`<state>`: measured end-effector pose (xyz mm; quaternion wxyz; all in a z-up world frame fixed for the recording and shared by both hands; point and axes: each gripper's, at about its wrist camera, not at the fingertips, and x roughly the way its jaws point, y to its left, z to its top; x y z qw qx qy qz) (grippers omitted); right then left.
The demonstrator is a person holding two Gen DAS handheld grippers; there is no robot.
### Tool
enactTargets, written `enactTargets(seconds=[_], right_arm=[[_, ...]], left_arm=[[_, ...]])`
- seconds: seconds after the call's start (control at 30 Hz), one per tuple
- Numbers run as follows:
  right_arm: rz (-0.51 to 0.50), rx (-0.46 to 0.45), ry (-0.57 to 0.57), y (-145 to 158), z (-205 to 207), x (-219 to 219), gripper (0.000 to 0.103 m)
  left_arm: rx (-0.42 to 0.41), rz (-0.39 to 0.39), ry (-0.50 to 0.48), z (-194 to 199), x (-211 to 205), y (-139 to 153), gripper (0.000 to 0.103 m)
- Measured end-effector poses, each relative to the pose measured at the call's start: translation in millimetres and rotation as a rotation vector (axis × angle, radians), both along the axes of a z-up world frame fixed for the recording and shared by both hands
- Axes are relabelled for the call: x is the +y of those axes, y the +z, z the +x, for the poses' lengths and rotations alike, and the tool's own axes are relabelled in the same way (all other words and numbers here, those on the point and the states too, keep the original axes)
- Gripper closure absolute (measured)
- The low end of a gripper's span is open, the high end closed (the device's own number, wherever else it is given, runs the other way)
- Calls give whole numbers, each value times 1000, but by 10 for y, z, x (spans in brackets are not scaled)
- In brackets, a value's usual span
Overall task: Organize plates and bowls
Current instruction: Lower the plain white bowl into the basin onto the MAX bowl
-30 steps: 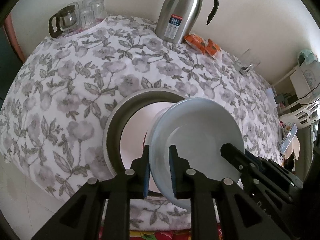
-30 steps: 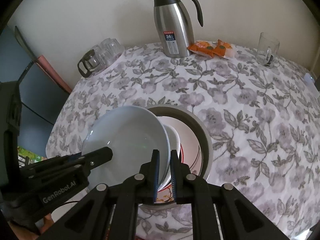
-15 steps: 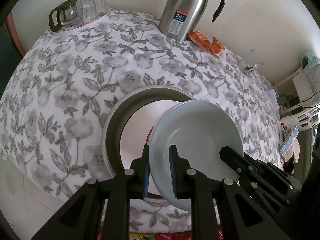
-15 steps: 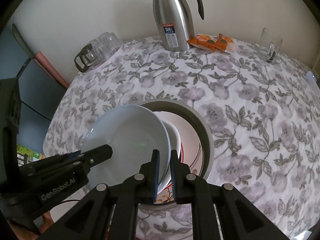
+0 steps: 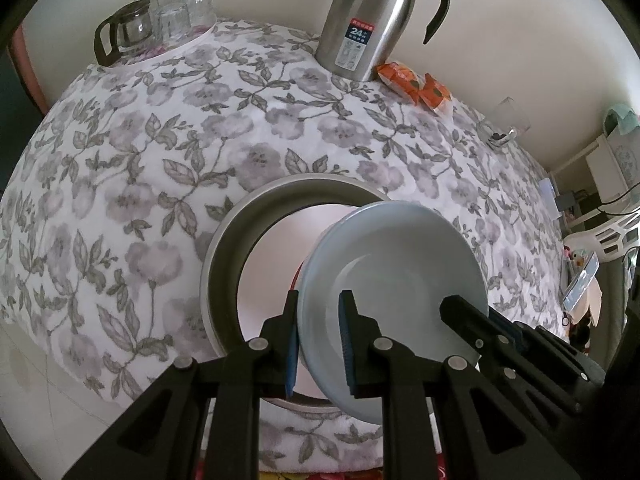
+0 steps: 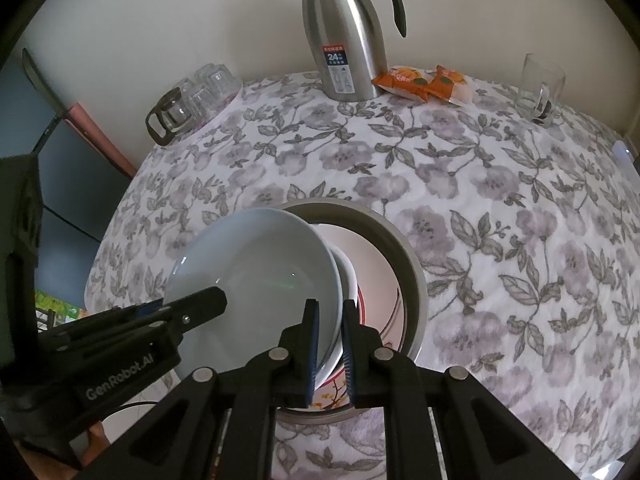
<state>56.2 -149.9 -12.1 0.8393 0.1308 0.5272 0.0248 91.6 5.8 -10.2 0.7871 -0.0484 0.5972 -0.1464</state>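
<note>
The surface (image 6: 500,200) wears a white cloth with grey leaves and pale purple flowers, and it stands against a plain cream wall. A steel jug (image 6: 344,48) stands at the far edge by the wall. Its label reads "24". Just right of the jug lie orange snack packs (image 6: 424,82), and further right stands a glass (image 6: 540,84). Left of the jug sits a glass pot (image 6: 168,118) with cups (image 6: 212,84).

Well in front of the jug sits a grey pan (image 6: 412,276) with dishes inside. A white plate (image 6: 260,276) tilts over the pan. The left tool (image 5: 318,340) pinches one edge of the plate, and the right tool (image 6: 330,348) pinches the other. The left tool says "GenRobot.AI".
</note>
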Motion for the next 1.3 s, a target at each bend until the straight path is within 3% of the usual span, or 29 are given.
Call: enactTargets(seconds=[0.5, 1.2, 1.3], right_arm=[[11, 10, -7, -16, 3, -21, 87], [57, 4, -24, 15, -19, -113, 87], [56, 0, -24, 24, -25, -133, 87]], left_arm=[[-2, -32, 15, -3, 22, 9, 77], [12, -71, 48, 6, 82, 17, 76], [10, -79, 53, 4, 95, 28, 66]])
